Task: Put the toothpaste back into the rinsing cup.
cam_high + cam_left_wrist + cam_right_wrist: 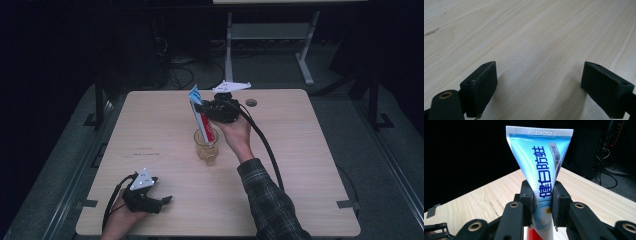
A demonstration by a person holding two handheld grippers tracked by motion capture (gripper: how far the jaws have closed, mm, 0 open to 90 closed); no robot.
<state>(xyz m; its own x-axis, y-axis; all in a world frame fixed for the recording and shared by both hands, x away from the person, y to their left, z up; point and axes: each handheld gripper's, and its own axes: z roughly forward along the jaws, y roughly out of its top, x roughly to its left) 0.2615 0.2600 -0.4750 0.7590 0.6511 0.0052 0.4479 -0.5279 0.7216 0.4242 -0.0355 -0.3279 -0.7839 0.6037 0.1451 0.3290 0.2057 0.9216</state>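
Note:
A blue, white and red toothpaste tube [200, 112] stands tilted with its red lower end inside a clear glass cup [206, 146] near the middle of the table. My right gripper [205, 107] is shut on the tube's upper part. In the right gripper view the tube [541, 170] rises between the two pads, crimped end up, blue characters on its face. My left gripper [167, 200] rests low on the table near the front left edge. Its fingers [480, 87] stand wide apart over bare wood, nothing between them.
The light wooden table [300, 150] has a round cable hole [251, 102] at the back right. Dark floor, cables and a white desk frame [270, 35] lie beyond the far edge. A black cable [265, 145] trails from my right gripper along the sleeve.

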